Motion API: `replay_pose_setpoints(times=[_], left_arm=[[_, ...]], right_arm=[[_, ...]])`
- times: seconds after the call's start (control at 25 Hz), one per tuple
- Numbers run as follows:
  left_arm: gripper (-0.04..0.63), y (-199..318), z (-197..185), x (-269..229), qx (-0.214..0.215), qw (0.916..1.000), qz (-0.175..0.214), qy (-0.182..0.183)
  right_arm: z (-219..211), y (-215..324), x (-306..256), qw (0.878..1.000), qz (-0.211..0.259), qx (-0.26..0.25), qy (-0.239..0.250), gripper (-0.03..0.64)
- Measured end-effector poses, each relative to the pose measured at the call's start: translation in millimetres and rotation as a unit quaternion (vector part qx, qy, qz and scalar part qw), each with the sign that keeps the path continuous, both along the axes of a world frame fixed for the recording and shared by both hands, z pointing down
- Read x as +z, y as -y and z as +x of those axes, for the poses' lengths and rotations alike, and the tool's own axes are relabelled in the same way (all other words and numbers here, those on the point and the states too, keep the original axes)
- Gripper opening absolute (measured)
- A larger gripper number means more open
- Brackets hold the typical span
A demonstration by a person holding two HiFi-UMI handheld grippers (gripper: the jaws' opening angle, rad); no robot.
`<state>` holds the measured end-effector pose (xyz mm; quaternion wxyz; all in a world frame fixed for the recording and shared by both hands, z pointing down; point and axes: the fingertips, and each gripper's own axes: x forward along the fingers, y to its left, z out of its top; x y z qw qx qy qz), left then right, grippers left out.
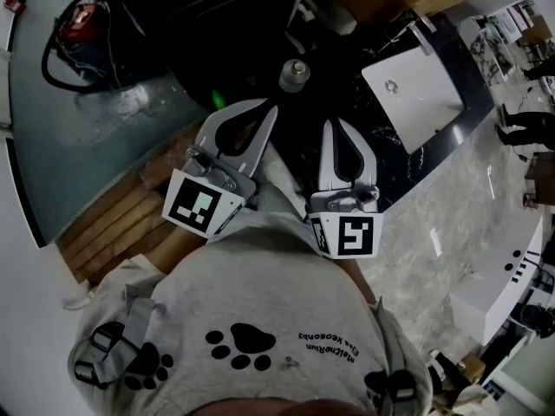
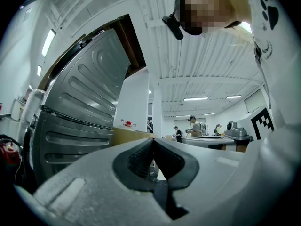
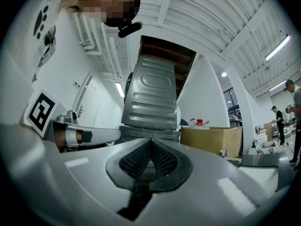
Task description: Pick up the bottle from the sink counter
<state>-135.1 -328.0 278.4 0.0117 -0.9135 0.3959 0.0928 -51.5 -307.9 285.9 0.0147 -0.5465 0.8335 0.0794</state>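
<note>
Hovering just off the person's grey paw-print T-shirt (image 1: 260, 293), the left gripper (image 1: 265, 109) and right gripper (image 1: 335, 125) both had their fingers pressed fully together with nothing between them. Each gripper's own view agreed: the dark ribbed pads met in a seam. The small greyish round-capped bottle (image 1: 293, 74) stood on the black white-veined stone desk (image 1: 401, 170), ahead of both sets of fingertips, roughly between their lines and apart from both. It was seen from almost straight above, so its long axis read as vertical, meaning upright with the cap toward the head camera. The left gripper looked nearer, with the right one further back and off to the side. The white rectangular sink basin (image 1: 418, 89) lay to the bottle's right, well apart. Whichever gripper goes would likely need to open and tip down first. Hard bits: both gripper views pointed up at the white ribbed ceiling (image 2: 197, 55) and a grey pressed-metal panel (image 3: 153, 95), so neither showed the bottle. The head view was dark, and the bottle's body was mostly hidden under its own cap, so material and fill were unreadable.
</note>
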Motion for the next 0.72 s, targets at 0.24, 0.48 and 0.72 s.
replay_pose_setpoints(times=[0.24,0.48,0.72], left_arm=[[0.005,15.7,17.9,2.4,0.029,0.9995,-0.002,-0.008],[0.005,32.5,27.5,14.8,0.030,0.9995,-0.008,0.004],[0.005,48.3,33.8,43.3,0.027,0.9989,-0.022,0.032]], right_arm=[[10.7,18.4,6.8,1.000,-0.013,-0.003,-0.002,0.002],[20.4,36.7,15.0,1.000,-0.014,-0.006,0.006,0.002],[22.2,53.5,34.4,0.999,-0.029,-0.010,0.014,0.002]])
